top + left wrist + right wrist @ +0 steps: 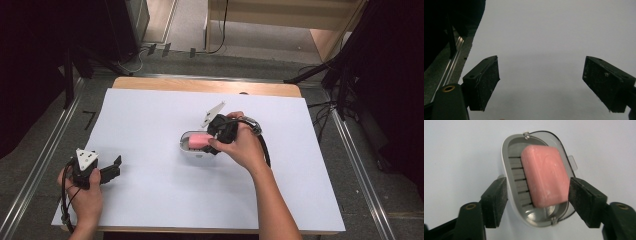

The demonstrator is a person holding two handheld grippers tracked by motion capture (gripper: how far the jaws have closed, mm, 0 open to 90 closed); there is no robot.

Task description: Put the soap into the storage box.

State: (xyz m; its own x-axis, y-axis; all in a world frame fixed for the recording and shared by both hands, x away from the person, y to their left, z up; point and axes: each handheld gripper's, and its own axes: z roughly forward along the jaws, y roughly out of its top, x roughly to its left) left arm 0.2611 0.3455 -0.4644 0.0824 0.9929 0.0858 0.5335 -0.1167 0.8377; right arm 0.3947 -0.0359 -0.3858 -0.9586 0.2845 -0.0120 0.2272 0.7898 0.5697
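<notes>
We see the pink soap bar [545,176] lying in the open soap dish [512,157] at mid-table [150,110], long axis running between the right gripper [537,195] jaws, which stand apart astride it. The left gripper [541,83], jaws apart and empty, rests well apart.

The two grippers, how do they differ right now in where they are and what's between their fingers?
The left gripper sits near the table's left front edge, while the right gripper is at the centre over the soap dish. The left gripper's fingers frame bare white tabletop; the right gripper's fingers flank the dish holding a pink soap bar, one touching the bar's edge. Both are hand-held, black and spread open.
</notes>
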